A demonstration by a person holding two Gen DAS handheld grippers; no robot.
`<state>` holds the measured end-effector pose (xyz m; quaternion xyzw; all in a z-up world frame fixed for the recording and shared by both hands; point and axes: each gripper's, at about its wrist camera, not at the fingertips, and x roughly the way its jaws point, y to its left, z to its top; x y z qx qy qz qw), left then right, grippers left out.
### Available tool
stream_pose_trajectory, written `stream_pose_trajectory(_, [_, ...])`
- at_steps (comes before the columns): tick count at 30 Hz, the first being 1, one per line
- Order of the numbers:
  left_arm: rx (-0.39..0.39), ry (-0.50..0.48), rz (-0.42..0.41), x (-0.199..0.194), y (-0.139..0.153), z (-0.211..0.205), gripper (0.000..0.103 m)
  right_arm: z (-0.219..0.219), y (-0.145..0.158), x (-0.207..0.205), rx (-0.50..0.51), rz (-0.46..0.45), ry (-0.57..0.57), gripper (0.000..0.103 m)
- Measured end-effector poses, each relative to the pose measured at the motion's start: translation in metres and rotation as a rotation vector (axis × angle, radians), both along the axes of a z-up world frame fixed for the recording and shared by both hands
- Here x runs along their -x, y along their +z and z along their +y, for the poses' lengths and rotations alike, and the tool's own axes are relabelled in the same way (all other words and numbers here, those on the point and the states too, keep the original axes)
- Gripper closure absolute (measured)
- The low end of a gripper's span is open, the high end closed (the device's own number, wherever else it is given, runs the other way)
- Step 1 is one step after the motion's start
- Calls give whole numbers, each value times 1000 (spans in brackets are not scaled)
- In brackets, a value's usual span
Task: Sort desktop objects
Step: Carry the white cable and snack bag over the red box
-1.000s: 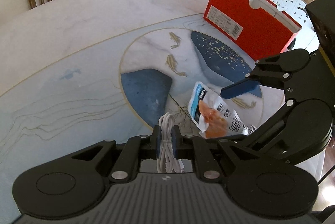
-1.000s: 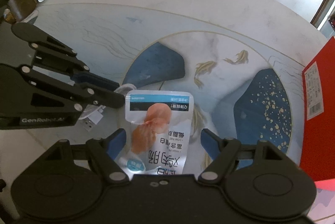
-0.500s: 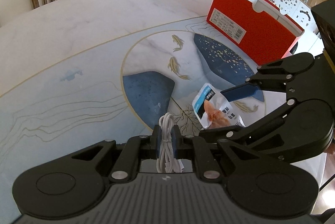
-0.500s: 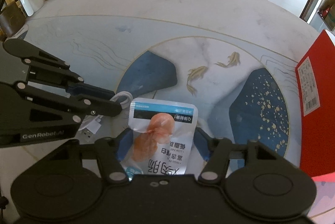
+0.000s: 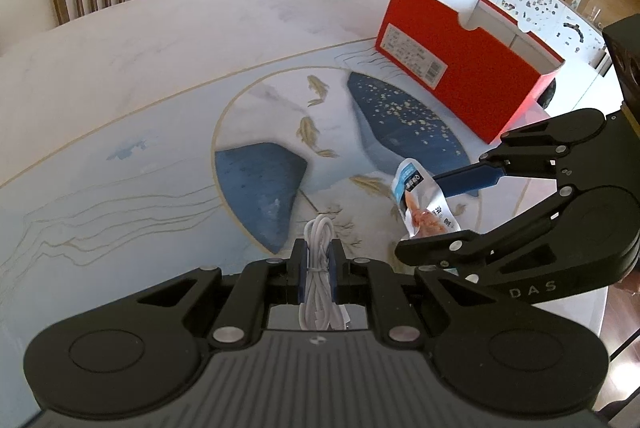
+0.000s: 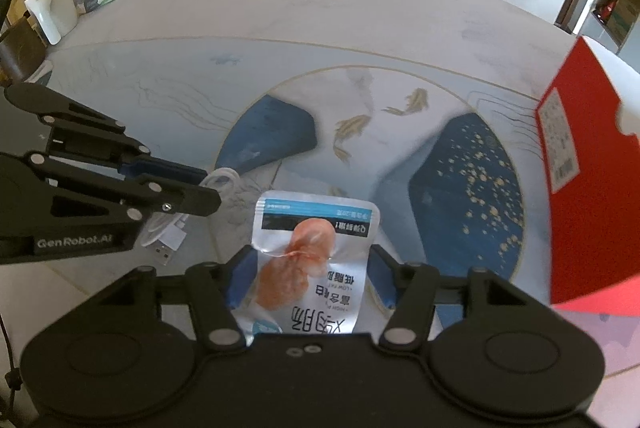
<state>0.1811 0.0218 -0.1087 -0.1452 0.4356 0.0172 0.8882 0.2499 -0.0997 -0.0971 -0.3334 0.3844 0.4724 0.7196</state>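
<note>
A bundled white cable (image 5: 318, 260) is clamped between the fingers of the left gripper (image 5: 317, 268), held over the tabletop (image 5: 120, 76); a silver snack pouch (image 6: 312, 260) sits between the fingers of the right gripper (image 6: 312, 280), which are closing on its sides; both are held near the red box (image 5: 460, 68), on its blue-painted side.

The left gripper (image 5: 318, 262) clamps a white cable (image 5: 319, 280); beside it, the right gripper's (image 5: 448, 212) jaws are closing on a snack pouch (image 5: 420, 202).
</note>
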Motion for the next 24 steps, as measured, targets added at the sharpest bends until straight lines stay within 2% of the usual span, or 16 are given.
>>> stream_pose_trajectory(14, [9, -11, -21, 2, 23, -31, 93, -52, 29, -13, -66, 9, -94, 46])
stream_pose_trajectory(24, [10, -44, -38, -14, 35, -64, 93, -90, 42, -27, -75, -13, -139, 46])
